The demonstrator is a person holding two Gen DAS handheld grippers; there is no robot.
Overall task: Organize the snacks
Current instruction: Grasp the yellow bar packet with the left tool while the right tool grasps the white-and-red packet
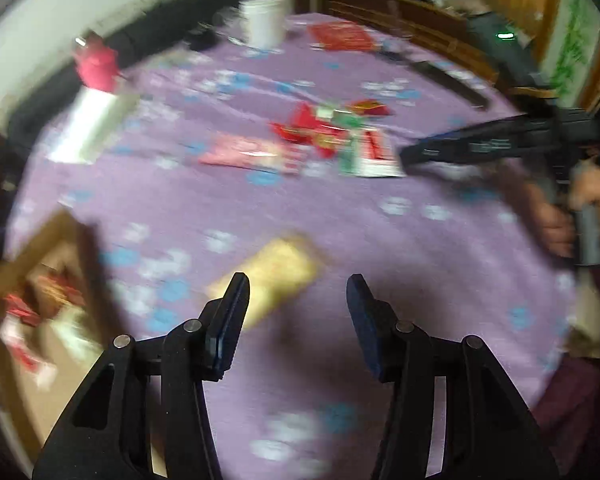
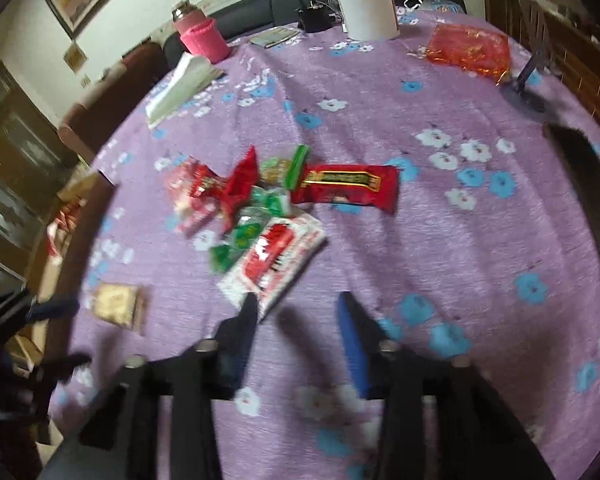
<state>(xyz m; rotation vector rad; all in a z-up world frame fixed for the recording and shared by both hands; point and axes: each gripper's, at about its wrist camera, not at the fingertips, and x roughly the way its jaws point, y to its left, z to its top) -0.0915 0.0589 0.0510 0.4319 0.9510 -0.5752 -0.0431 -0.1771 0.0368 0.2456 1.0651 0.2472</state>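
Both my jaws spread w/ nothing between: left gripper (image 1: 298, 284) hangs over the purple floral cloth (image 1: 400, 240), a tan snack pack (image 1: 276, 276) lying just past its left finger. Right gripper (image 2: 296, 304) sits just short of the white-and-red packet (image 2: 276, 256), front edge of the snack pile (image 2: 268, 196) mid-table. Cardboard box (image 1: 40, 264) w/ red wrappers inside is at table's left edge.
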